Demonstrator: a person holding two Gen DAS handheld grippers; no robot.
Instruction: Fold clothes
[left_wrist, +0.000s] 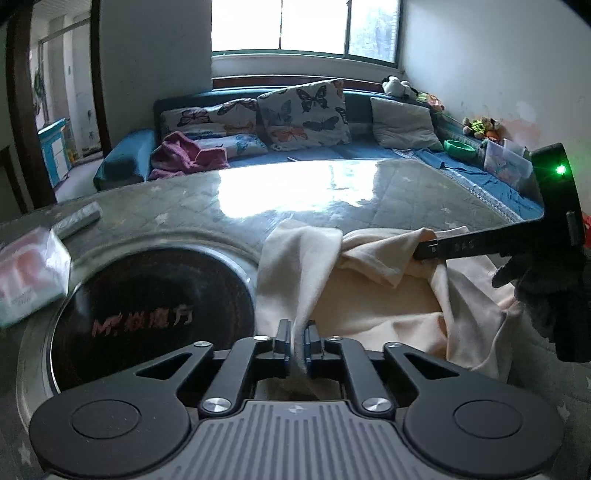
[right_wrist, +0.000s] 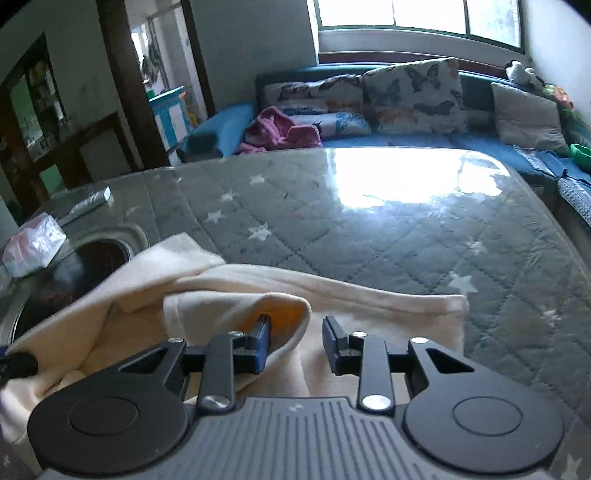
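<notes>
On the quilted table, left gripper pinches cream garment; right gripper gapes.

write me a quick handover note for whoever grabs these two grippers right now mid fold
Left gripper: fingers shut on a fold of the cream garment, pinched at its near edge.
Right gripper: fingers open, with a rolled edge of the garment lying between them but not gripped.
Garment: bunched and partly doubled over on the grey star-quilted table cover, its left side reaching the round black hotplate. A tissue pack and a remote sit at the far left.
Done: cloth is gathered, one side folded over loosely.
Left: close the right fingers on the edge, spread it flat, then make clean folds.
</notes>
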